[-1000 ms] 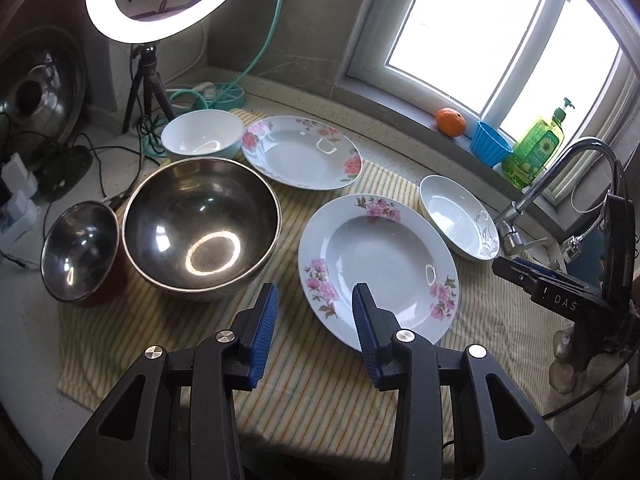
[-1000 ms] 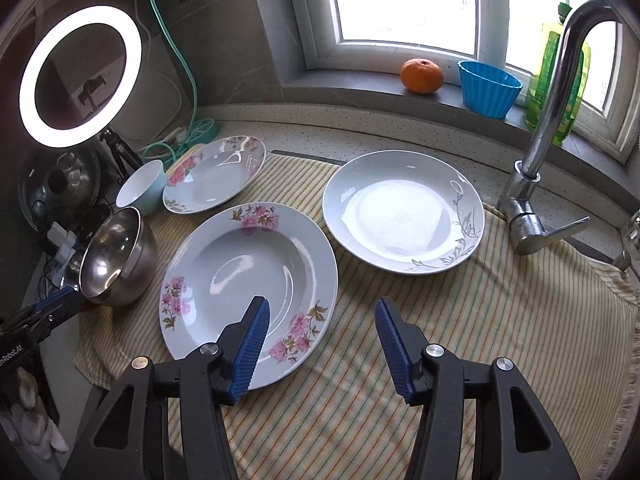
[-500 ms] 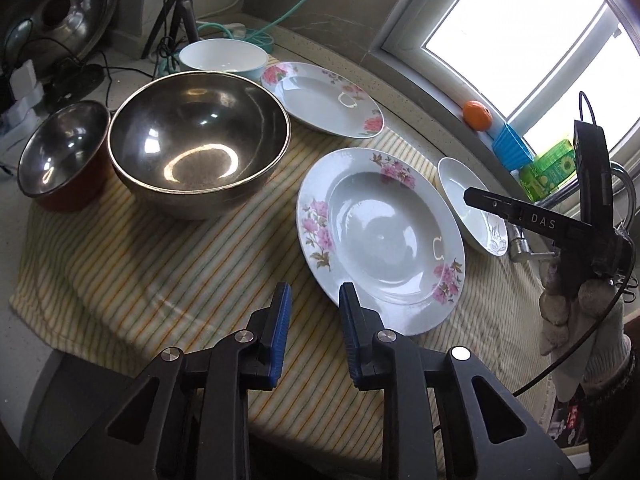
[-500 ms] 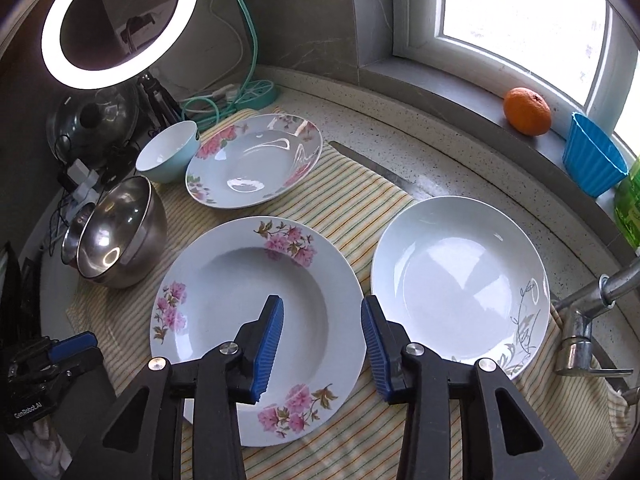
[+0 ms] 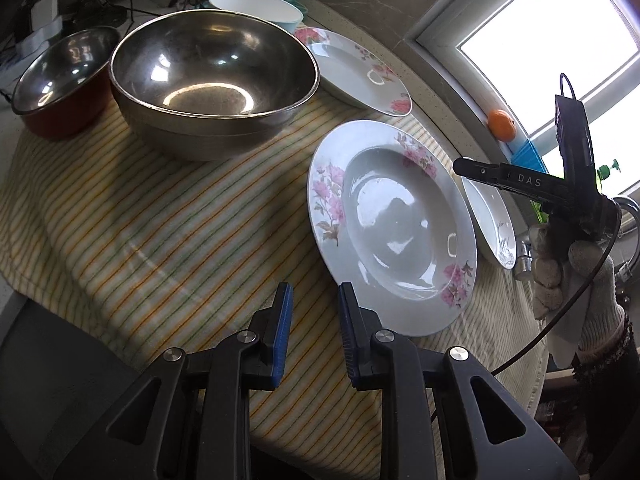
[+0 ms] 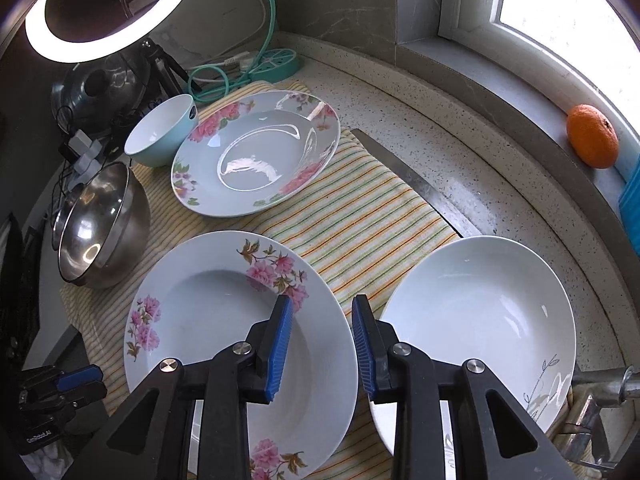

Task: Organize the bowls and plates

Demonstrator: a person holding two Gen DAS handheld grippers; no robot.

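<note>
— Where's the pink-flowered white rimmed plate [image 6: 224, 320]?
— On the striped cloth [image 6: 360, 208], its rim between the right gripper [image 6: 320, 320]'s parted, empty fingers.
— Left gripper [image 5: 312, 312]?
— Released, beside it. Best to close squarely on the rim.

On the cloth [image 6: 360, 216]: near plate [image 6: 224, 320] in front, far plate [image 6: 256, 156] behind it, plain plate [image 6: 480, 312] to the right. Big bowl [image 5: 212, 80] left of the near plate, small metal bowl [image 5: 60, 76] further left. Cup bowl [image 6: 160, 136] at the back, touching the far plate. Orange [image 6: 592, 136] up on the sill [image 6: 500, 80].
</note>
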